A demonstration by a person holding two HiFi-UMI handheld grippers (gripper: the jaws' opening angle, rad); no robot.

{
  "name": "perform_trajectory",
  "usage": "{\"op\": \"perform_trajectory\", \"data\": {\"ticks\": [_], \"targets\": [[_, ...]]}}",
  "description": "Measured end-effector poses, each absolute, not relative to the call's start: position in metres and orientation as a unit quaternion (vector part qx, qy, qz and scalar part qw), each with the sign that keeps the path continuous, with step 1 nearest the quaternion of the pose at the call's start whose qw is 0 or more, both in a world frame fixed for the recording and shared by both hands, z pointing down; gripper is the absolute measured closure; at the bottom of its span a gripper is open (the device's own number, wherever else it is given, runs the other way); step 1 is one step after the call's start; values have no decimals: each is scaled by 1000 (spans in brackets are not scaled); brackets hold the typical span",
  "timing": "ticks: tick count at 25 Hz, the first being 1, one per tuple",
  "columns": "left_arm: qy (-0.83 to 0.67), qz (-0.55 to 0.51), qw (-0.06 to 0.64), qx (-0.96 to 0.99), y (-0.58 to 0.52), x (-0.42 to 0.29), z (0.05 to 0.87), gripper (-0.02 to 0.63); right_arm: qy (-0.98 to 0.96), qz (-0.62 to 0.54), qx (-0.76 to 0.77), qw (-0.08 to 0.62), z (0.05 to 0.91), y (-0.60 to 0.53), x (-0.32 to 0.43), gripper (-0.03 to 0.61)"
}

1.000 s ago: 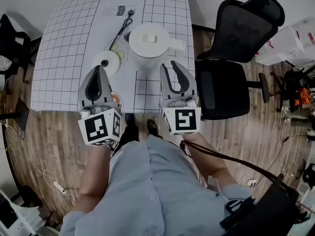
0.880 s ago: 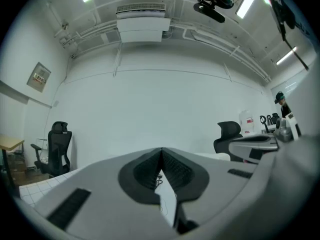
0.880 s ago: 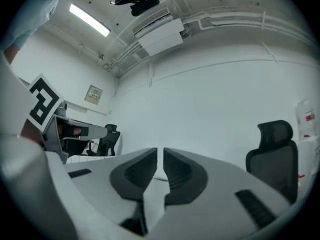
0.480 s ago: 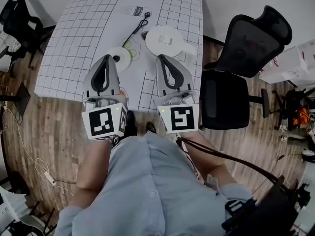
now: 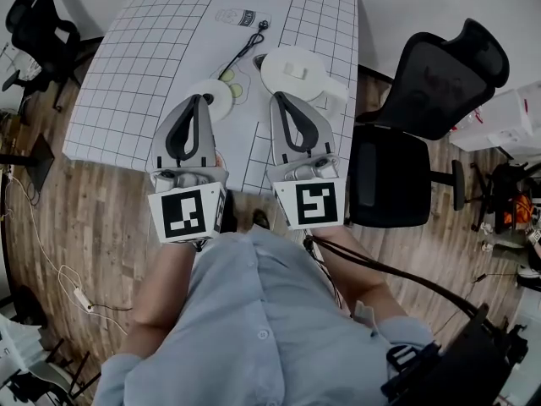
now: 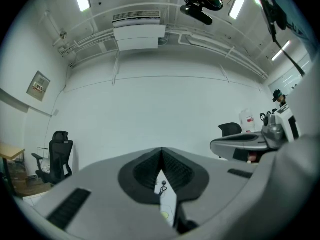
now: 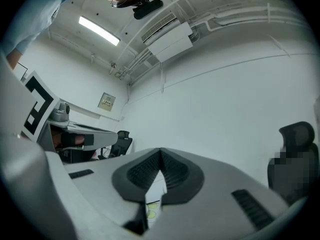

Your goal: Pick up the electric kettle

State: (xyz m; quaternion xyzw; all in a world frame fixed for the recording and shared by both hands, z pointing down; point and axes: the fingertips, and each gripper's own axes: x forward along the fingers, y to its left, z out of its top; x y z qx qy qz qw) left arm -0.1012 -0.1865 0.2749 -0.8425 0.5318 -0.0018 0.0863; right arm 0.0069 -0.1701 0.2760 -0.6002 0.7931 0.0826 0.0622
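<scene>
The white electric kettle (image 5: 294,73) stands on the grid-patterned table (image 5: 144,74), its handle pointing right. Its round white base (image 5: 216,100) lies to the left, with a black cord (image 5: 246,44) running to the far side. My right gripper (image 5: 280,99) hovers just in front of the kettle, shut with nothing between its jaws (image 7: 160,151). My left gripper (image 5: 197,101) is over the base, also shut and holding nothing (image 6: 161,149). Both gripper views look level at the white wall, and the kettle is hidden in them.
A black office chair (image 5: 423,117) stands close to the table's right edge, and another chair (image 5: 38,24) is at the far left. Cables (image 5: 51,260) trail over the wooden floor. White boxes (image 5: 507,117) sit at the right.
The right gripper's jaws have closed from open, on nothing. Both grippers rose, and the right one drew back from beside the kettle. The kettle stayed on the table.
</scene>
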Motion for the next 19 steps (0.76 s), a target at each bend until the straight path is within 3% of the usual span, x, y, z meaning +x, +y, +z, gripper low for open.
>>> {"op": "perform_trajectory", "data": {"ticks": [19], "targets": [[524, 0, 91, -847, -185, -102, 273, 615, 787, 86, -608, 60, 275, -168, 8, 578]]}}
